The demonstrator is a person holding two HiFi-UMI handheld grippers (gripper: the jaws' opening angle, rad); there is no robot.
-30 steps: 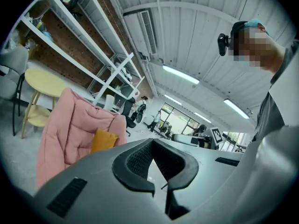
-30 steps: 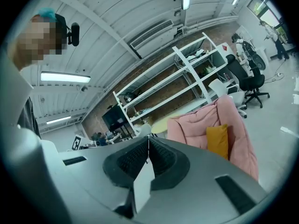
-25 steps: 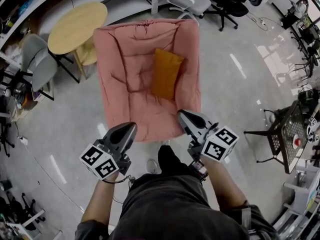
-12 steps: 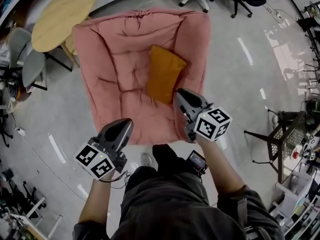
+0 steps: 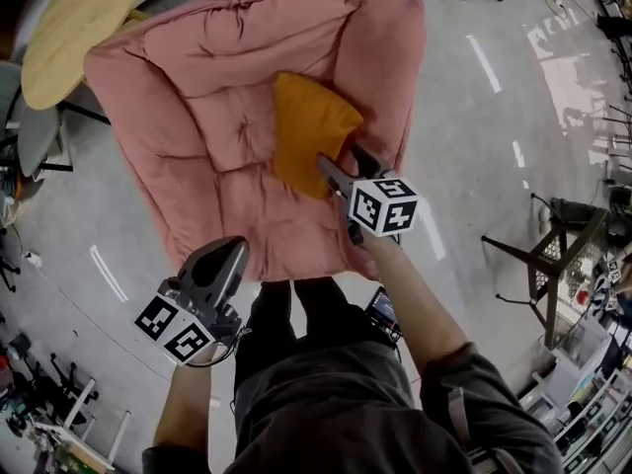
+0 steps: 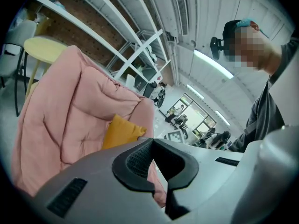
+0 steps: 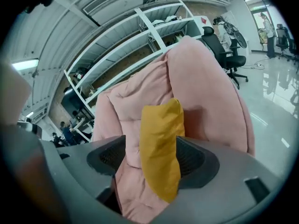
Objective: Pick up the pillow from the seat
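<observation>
Nearest, the left gripper (image 5: 234, 252) hangs beside the person's leg (image 5: 265, 314), short of the seat's front edge, with its jaws together on nothing. Ahead and to its right, the right gripper (image 5: 339, 169) reaches over the pink seat (image 5: 197, 97). Its jaws have just been opening and stand wide, with the near end of the orange pillow (image 5: 306, 121) between them and the pads not pressing it. The pillow lies in the seat's hollow, near its right-hand side. Beyond the seat, far to the left of both grippers, stands a round wooden table (image 5: 69, 23).
</observation>
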